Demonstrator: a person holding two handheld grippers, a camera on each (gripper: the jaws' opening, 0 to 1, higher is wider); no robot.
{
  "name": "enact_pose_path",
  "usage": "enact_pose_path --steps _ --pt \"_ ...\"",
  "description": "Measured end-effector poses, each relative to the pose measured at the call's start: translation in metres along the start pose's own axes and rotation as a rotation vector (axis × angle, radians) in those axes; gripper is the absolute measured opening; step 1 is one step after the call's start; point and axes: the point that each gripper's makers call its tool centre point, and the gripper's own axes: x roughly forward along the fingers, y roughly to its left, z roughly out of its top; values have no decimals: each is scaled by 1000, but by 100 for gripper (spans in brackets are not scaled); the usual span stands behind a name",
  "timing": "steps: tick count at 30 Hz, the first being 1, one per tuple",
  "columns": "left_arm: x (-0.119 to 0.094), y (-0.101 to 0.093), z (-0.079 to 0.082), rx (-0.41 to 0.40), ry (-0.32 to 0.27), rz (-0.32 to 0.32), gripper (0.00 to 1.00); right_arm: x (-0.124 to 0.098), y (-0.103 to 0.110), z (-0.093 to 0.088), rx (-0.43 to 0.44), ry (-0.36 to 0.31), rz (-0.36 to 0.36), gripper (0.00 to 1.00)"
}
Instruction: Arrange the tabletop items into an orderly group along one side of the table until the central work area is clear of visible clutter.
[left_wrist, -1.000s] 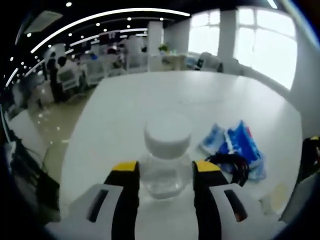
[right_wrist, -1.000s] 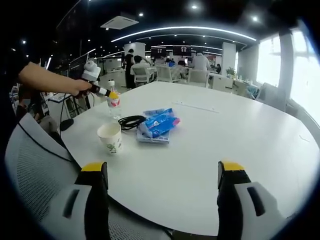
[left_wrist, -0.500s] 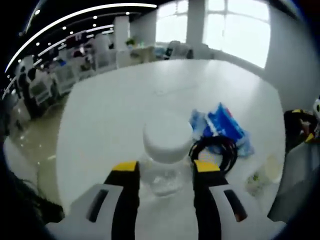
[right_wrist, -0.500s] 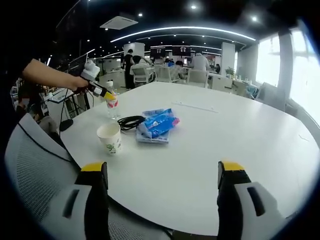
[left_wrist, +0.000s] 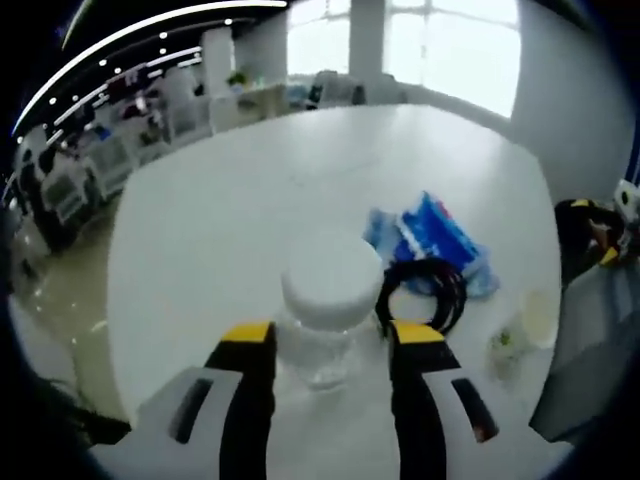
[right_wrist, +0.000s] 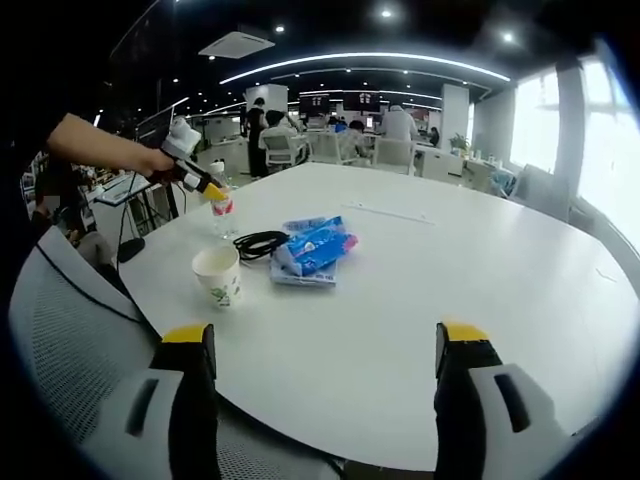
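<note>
Bottle (left_wrist: 325, 320), clear with white cap, low centre of left gripper view, clamped between left gripper (left_wrist: 330, 345) jaws. Black cable coil (left_wrist: 422, 296) just right of it, blue packets (left_wrist: 430, 240) beyond, paper cup (left_wrist: 530, 330) far right. Right gripper (right_wrist: 325, 345) jaws wide apart, holding nothing, over white table (right_wrist: 480, 290).

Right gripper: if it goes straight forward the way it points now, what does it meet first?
Probably nothing soon: ahead of the open right gripper lies bare white table. The paper cup and blue packet sit off to the left.
</note>
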Motion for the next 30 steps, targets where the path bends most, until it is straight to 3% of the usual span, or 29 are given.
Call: enact_pose_path --steps 2,8,10,13,18,20,30 --pt "-2 3 1 -8 -13 32 48 0 0 0 0 -2 2 91" --pt "-11 11 4 -135 -64 146 53 0 2 0 -1 -3 7 91" --pt "-15 13 2 -149 -68 194 54 0 2 0 0 -4 8 91" --pt "-15 8 -4 -170 -58 218 53 0 2 1 3 -10 10 91" --pt "-15 6 -3 -242 -105 288 54 0 3 2 4 -13 10 91" --pt "-15 9 -3 -276 -130 349 55 0 3 2 3 -16 10 91" --pt "-13 12 0 -344 -194 448 54 -1 1 4 11 -29 3 90"
